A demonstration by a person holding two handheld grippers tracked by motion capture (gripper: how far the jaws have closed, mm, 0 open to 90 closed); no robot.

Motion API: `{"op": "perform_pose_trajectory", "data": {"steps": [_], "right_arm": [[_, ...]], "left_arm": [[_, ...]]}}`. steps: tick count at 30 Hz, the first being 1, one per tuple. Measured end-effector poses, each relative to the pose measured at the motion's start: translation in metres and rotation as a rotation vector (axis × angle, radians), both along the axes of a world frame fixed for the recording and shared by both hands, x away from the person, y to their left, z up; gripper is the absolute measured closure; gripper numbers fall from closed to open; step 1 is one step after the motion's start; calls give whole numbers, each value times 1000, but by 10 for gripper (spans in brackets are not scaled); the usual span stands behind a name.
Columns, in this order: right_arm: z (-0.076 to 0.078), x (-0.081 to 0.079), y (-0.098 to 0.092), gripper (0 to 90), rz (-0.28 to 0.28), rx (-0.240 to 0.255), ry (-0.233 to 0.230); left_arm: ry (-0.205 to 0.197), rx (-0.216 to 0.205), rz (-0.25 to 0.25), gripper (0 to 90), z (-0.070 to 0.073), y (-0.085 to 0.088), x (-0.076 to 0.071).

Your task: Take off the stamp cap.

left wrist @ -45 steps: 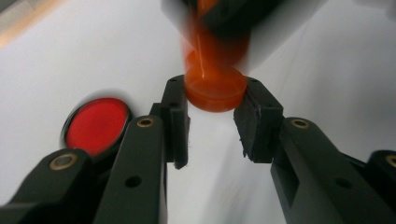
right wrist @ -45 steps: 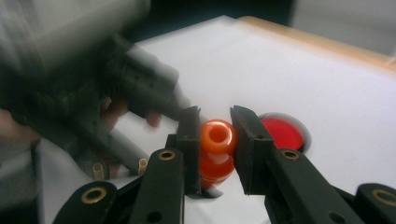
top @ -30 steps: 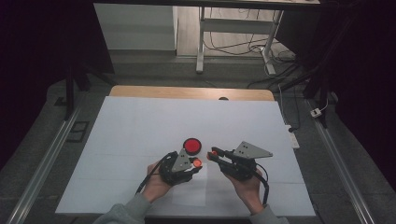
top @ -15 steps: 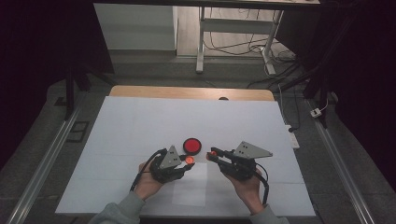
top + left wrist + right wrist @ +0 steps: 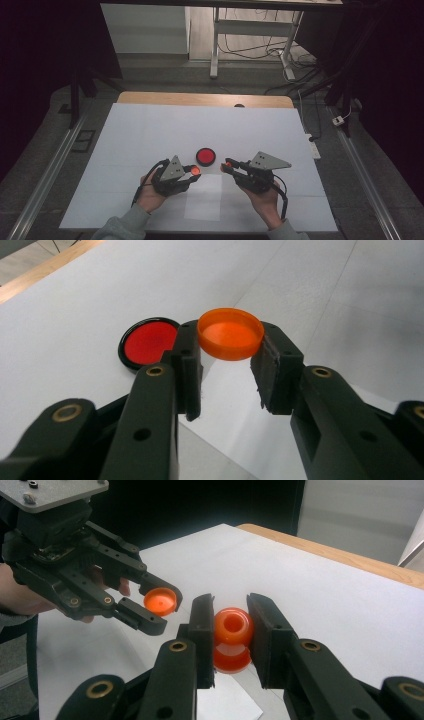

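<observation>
My left gripper [image 5: 194,171] [image 5: 231,356] is shut on an orange cap [image 5: 230,333] [image 5: 193,170] [image 5: 160,601], hollow side up in the left gripper view. The cap hangs above the white table [image 5: 150,130]. My right gripper [image 5: 227,165] [image 5: 232,625] is shut on a small orange bottle-like piece [image 5: 232,637] [image 5: 228,163], whose open neck faces the camera. The two grippers face each other with a gap between cap and piece. A red disc with a black rim [image 5: 205,156] [image 5: 147,341] lies flat on the table just behind them.
A sheet of white paper [image 5: 204,197] lies near the front edge between the person's hands. A wooden strip [image 5: 200,99] runs along the table's far edge. Metal rails [image 5: 45,175] flank the table, with a table frame and cables on the floor beyond.
My left gripper has drawn away to the left with the orange cap and turned, which widened the gap to the right gripper. The right gripper has stayed put.
</observation>
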State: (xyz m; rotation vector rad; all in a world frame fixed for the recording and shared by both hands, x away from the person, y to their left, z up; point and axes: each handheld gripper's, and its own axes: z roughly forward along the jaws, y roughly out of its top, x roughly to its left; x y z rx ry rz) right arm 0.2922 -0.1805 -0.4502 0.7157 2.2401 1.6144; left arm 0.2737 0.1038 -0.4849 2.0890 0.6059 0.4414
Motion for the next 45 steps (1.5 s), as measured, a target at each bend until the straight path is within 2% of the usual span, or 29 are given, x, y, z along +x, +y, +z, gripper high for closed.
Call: {"op": "perform_pose_trajectory", "data": {"steps": [12, 34, 45], "right_arm": [[-2, 2, -1, 723, -3, -5, 4], [-3, 3, -4, 722, -13, -2, 5], [-3, 3, -4, 722, -16, -6, 4]], "left_arm": [[15, -2, 27, 652, -2, 22, -6], [57, -32, 163, 651, -17, 97, -35], [68, -27, 178, 651, -23, 106, -39]]}}
